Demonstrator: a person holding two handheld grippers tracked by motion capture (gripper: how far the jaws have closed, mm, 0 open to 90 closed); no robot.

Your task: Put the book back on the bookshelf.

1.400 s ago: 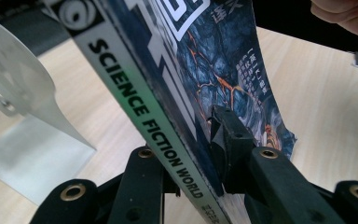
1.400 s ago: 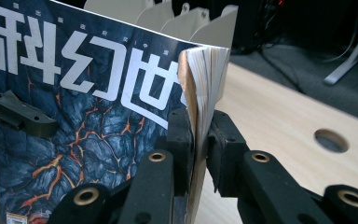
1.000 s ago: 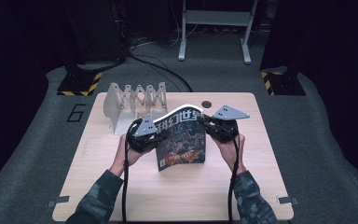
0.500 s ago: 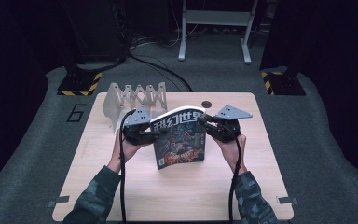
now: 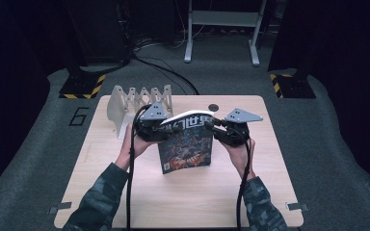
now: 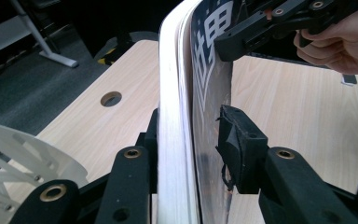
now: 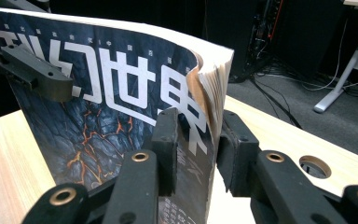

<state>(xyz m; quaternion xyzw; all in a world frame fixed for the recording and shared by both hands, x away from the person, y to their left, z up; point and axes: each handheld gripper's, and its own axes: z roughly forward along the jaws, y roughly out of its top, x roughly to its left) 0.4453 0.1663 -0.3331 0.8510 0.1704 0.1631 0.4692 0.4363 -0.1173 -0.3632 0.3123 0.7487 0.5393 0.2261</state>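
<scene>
Dark-blue cover art with orange cracks faced the near side, and the magazine (image 5: 185, 149) stood upright over the middle of the bench (image 5: 270, 192), its top edge bowed. The left tongs (image 5: 166, 126) gripped its upper left edge and the right tongs (image 5: 211, 126) its upper right edge. In both gripper views the pads lay against cover and page block with the magazine (image 6: 177, 116) between them. Both pairs of jaws had just been opening, though contact appeared unbroken. Whether the lower edge rested on the bench could not be told.

The step in hand appeared to be carrying the magazine toward the white expanding rack (image 5: 135, 98) at the far left of the bench. The next move would call for a firm two-sided hold, a shift to the far left, and alignment of the lower edge with one slot before lowering.

The bench top was pale wood laminate with a round cable hole (image 5: 214, 107) at its far edge. Grey carpet (image 5: 337, 144) surrounded it, marked with a "6" (image 5: 78, 117). Hazard-striped stand bases (image 5: 82, 87) and a white desk frame (image 5: 221, 19) stood beyond in a dark room.
</scene>
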